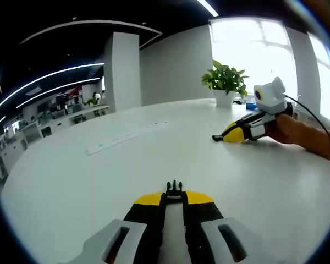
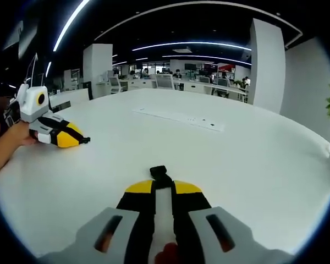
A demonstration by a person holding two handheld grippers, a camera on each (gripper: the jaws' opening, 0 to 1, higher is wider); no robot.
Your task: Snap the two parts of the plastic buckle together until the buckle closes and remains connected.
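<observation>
Left gripper view: each tool (image 1: 174,193) clamps a half-hidden black buckle part (image 1: 174,188).

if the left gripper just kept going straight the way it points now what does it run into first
Probably nothing soon. The left gripper, shut on a black buckle part, points across bare white table. The way ahead looks free up to the flat white strip farther along, slightly off to one side; depth is hard to judge.

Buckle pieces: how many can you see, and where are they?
2. The pronged buckle half is pinched in the left gripper; the socket buckle half is pinched in the right gripper. Both are over the white table.
</observation>
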